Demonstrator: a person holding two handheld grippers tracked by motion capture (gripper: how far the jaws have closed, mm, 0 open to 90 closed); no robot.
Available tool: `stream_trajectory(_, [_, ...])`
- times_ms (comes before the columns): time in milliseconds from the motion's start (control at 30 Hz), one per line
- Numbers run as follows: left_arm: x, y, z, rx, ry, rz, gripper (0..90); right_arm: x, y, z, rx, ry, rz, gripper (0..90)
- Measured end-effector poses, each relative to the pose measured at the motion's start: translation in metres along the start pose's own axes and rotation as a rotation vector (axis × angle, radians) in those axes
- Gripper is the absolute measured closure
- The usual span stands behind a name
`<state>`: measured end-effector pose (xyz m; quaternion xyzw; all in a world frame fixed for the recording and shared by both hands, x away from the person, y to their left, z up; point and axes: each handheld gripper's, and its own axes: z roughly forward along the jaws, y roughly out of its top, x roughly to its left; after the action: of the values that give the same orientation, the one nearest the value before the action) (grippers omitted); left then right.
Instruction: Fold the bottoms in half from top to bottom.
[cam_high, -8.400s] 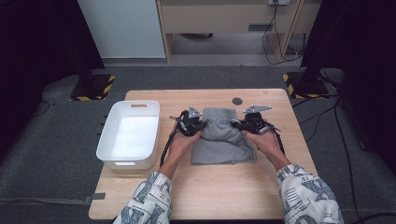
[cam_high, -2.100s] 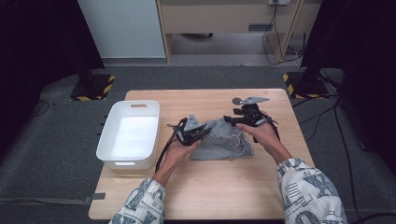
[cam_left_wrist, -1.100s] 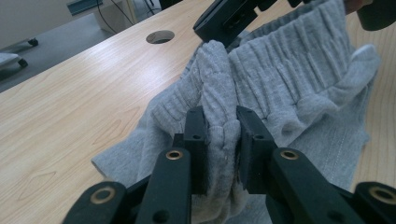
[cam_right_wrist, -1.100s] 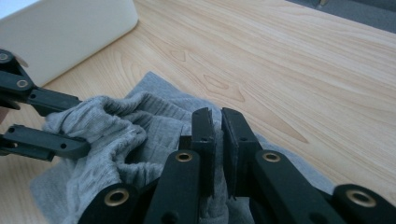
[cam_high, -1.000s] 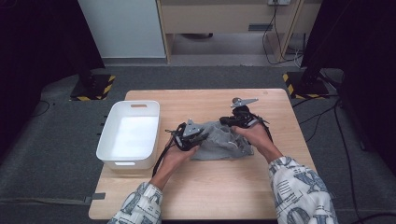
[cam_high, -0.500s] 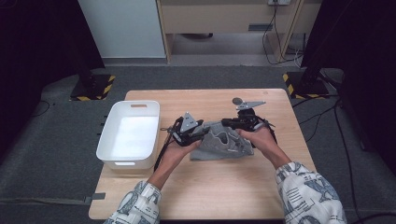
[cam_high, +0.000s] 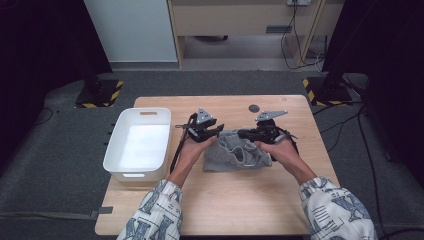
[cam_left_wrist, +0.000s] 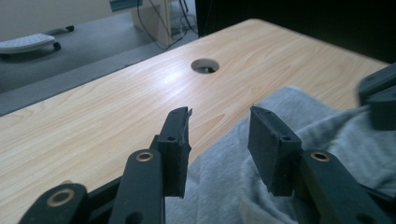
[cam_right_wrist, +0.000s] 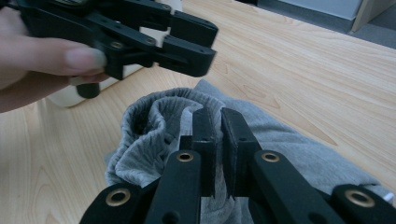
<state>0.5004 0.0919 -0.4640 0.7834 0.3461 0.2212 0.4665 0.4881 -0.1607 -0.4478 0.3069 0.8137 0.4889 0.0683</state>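
A crumpled grey garment (cam_high: 235, 156) lies in the middle of the wooden table (cam_high: 250, 200). My right gripper (cam_high: 241, 133) points left over it and is shut on a fold of its ribbed band (cam_right_wrist: 154, 121), which rises toward the jaws (cam_right_wrist: 217, 116). My left gripper (cam_high: 220, 129) hovers just above the garment's left edge (cam_left_wrist: 224, 186). Its jaws have just been opening and stand apart with nothing between them (cam_left_wrist: 219, 116). In the right gripper view the left gripper (cam_right_wrist: 212, 43) hangs above the cloth, held by a hand.
A white plastic bin (cam_high: 135, 175) stands at the table's left edge, beside the left forearm. A small round hole (cam_high: 254, 107) sits in the tabletop behind the garment. Bare wood lies at the front and right. Dark floor and cables surround the table.
The left gripper let go of the cloth, opened and rose slightly, moving back and to the right. The right gripper stayed shut on the garment and barely shifted.
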Motion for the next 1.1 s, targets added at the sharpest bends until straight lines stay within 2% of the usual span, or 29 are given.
stream_trajectory(100, [0.000,-0.001,0.004,0.008,0.036,0.016,58.2,0.001,-0.001,-0.002,0.000,0.008,-0.003,84.9])
stream_trajectory(167, [0.001,-0.002,0.006,0.012,0.036,0.005,58.6,0.001,-0.002,-0.004,-0.001,0.013,-0.006,85.0])
stream_trajectory(233, [0.002,-0.004,0.008,0.030,0.038,0.011,58.5,0.001,-0.003,-0.005,-0.001,0.015,-0.009,84.9])
stream_trajectory(267, [0.004,-0.008,0.011,0.065,0.029,0.014,58.5,0.002,-0.003,-0.006,0.001,0.019,-0.017,84.9])
stream_trajectory(300, [0.004,-0.009,0.012,0.075,0.023,0.016,58.6,0.002,-0.003,-0.007,-0.002,0.019,-0.016,84.9])
stream_trajectory(367, [0.003,-0.012,0.012,0.094,0.014,0.042,58.7,0.003,-0.003,-0.009,-0.003,0.024,-0.018,84.8])
stream_trajectory(500, [-0.001,-0.017,0.006,0.067,-0.015,0.040,59.3,0.004,-0.003,-0.010,0.001,0.031,-0.027,83.0])
stream_trajectory(600, [-0.004,-0.022,0.001,0.049,-0.032,0.028,59.7,0.003,-0.003,-0.011,-0.002,0.027,-0.025,73.5])
stream_trajectory(667, [-0.006,-0.024,-0.003,0.037,-0.032,0.028,59.8,0.000,-0.003,-0.012,-0.023,0.009,-0.010,64.6])
stream_trajectory(767, [-0.009,-0.025,-0.008,0.030,-0.037,0.029,59.4,-0.004,-0.002,-0.014,-0.049,-0.017,0.004,58.4])
stream_trajectory(1100, [-0.016,-0.027,-0.014,0.023,-0.057,0.046,59.0,-0.019,-0.004,-0.008,-0.027,-0.163,0.031,40.4])
